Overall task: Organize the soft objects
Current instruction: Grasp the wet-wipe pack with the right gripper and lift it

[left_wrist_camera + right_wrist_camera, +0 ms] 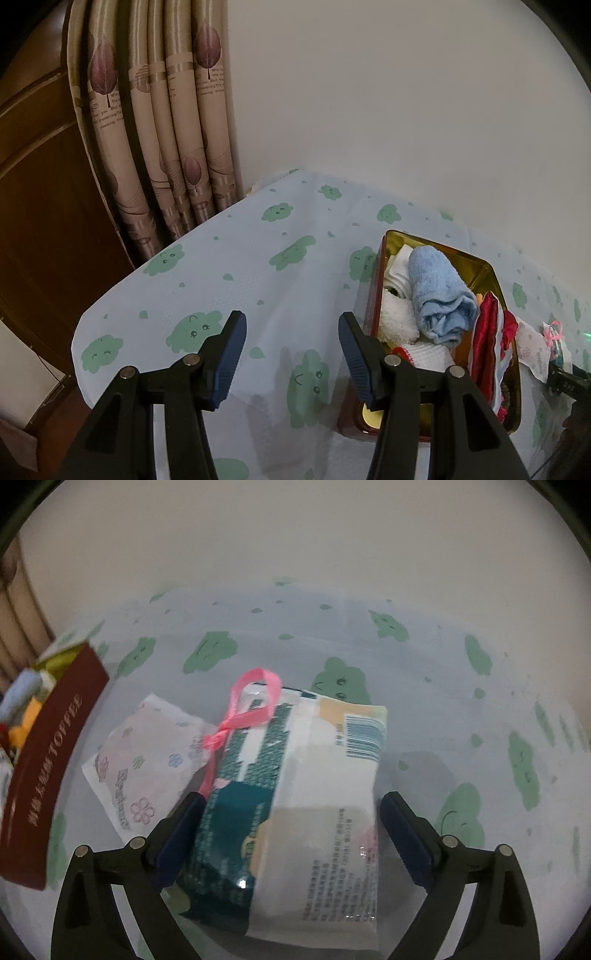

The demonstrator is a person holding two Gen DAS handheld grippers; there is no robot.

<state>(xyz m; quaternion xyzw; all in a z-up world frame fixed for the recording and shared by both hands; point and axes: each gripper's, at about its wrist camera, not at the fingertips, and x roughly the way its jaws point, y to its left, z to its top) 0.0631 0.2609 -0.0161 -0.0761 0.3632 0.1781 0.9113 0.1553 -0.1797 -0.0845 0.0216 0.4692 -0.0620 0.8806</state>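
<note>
From the left wrist, the left gripper point(291, 325) hangs with its blue-padded jaws apart and nothing between them, above a pale blue tablecloth printed with green cloud shapes point(236, 266). Just to its right stands a rectangular dark red tin with a gold lining point(491, 273), already holding a rolled light blue towel point(439, 295), fluffy white cloths point(397, 317) and a shiny red fabric piece point(489, 332). From the right wrist, the right gripper point(291, 814) straddles a soft plastic-wrapped tissue pack in teal and white point(295, 794), which lies flat on the cloth beside the tin's red wall. The jaws stand wide; the left pad is close against the pack's edge while the right pad shows a gap, so no grip is made. A pink ribbon bow point(251, 709) sits at the pack's far end, and a small white floral-print packet point(144, 760) lies touching its left side. The pack looks light and squashy, with slick film that may slide under the pads. A hold across its middle, squeezing the two long sides, seems safest; the ribbon looks too loose to lift by.
</note>
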